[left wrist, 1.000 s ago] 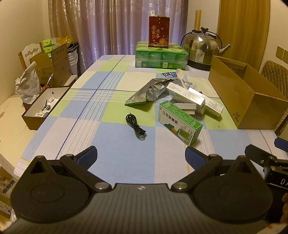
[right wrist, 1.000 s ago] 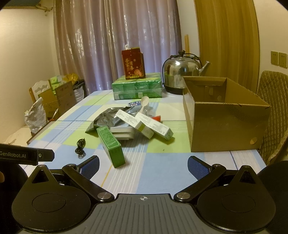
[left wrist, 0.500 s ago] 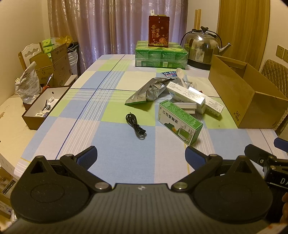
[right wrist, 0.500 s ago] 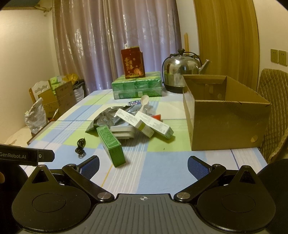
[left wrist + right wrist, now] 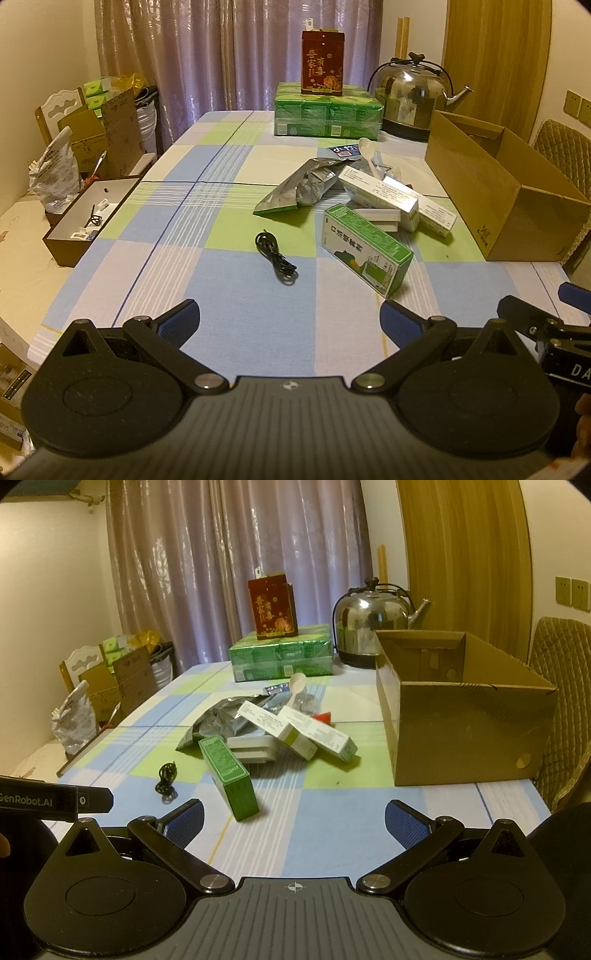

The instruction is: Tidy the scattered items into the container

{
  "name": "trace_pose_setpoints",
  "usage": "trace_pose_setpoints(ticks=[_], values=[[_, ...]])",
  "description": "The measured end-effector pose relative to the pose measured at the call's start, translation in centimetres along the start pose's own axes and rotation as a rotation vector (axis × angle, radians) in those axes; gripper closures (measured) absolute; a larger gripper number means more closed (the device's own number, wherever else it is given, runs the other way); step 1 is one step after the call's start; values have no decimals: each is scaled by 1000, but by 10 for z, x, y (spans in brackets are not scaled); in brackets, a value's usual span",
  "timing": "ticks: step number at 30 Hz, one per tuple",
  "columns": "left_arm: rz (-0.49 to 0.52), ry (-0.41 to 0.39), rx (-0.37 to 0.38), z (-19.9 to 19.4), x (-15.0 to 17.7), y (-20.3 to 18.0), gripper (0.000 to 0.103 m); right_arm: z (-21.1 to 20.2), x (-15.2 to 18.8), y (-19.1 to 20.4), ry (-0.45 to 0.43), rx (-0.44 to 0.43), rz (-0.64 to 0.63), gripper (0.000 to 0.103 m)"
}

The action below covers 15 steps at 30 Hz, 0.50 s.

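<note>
An open cardboard box (image 5: 495,192) (image 5: 461,731) stands on the table's right side. Scattered left of it lie a green carton (image 5: 365,249) (image 5: 229,775), two white cartons (image 5: 380,192) (image 5: 280,723), a flat grey case (image 5: 253,751), a silver foil bag (image 5: 303,184) (image 5: 218,720), a white spoon (image 5: 367,151) (image 5: 295,688) and a coiled black cable (image 5: 275,258) (image 5: 166,777). My left gripper (image 5: 290,321) is open above the near table edge, short of the cable. My right gripper (image 5: 293,819) is open too, just short of the green carton. Both hold nothing.
At the table's far end a red gift box (image 5: 322,61) sits on a green wrapped pack (image 5: 327,114), with a steel kettle (image 5: 410,94) beside it. A small brown tray (image 5: 86,218) and cardboard boxes (image 5: 107,133) stand off the left edge. A padded chair (image 5: 561,701) is right.
</note>
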<state>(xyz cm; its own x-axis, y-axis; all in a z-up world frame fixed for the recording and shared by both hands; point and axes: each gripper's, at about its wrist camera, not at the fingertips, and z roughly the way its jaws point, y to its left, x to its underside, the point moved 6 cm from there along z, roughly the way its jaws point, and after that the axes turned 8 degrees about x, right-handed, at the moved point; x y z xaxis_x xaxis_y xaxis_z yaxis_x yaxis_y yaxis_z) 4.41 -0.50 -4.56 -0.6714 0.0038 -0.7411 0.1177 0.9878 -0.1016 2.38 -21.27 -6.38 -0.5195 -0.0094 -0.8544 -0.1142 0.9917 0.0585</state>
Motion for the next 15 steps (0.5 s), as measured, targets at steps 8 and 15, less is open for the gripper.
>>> trace_pose_setpoints(ticks=[8, 15], values=[[-27, -6, 74, -7, -13, 5, 1, 1, 1, 2, 12, -11, -10, 2], [24, -21, 68, -3, -45, 23, 1, 5, -10, 12, 27, -64, -12, 2]])
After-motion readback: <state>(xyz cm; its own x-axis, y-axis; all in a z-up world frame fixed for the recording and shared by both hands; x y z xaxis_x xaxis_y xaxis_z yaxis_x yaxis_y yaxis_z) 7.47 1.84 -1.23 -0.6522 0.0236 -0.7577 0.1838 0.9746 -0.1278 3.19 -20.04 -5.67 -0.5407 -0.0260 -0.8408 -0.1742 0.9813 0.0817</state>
